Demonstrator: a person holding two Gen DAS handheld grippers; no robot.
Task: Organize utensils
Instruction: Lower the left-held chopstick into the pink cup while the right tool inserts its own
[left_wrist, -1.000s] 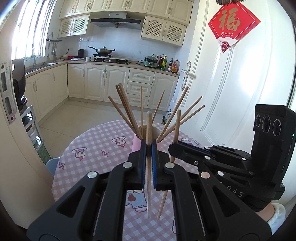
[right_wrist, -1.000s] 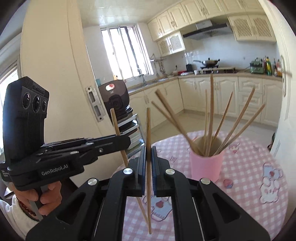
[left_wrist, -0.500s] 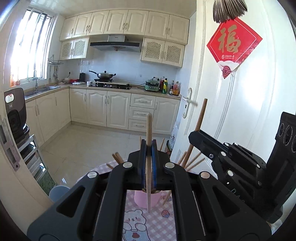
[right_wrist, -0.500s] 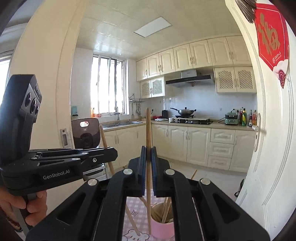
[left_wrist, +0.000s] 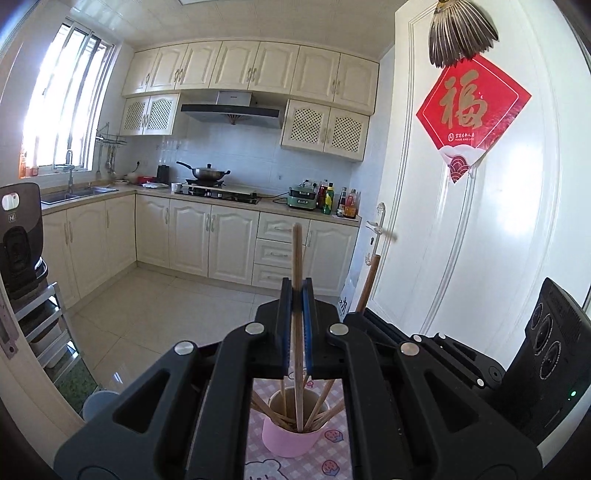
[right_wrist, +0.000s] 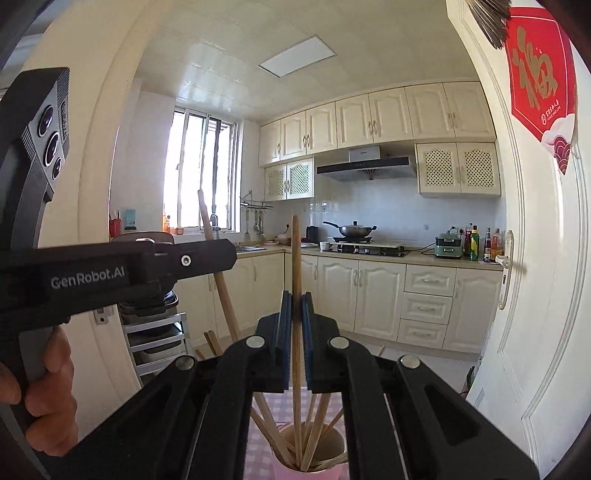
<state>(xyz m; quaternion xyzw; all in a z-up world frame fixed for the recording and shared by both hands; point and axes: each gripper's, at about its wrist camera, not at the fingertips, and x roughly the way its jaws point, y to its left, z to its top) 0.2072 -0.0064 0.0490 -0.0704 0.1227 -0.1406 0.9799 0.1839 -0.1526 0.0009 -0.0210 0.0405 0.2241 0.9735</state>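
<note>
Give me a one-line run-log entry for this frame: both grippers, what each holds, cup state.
left gripper: shut on chopstick, upright | right gripper: shut on chopstick, upright | pink cup: below both, holding other chopsticks

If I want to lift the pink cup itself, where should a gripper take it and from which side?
Probably low on the pink cup's outer wall, coming in level from the side. Chopsticks fan out over the rim, so a grasp from above or on the rim would knock them. The round wall suits two opposed pads. Both grippers are shut on a chopstick now, so one must be freed first.
</note>
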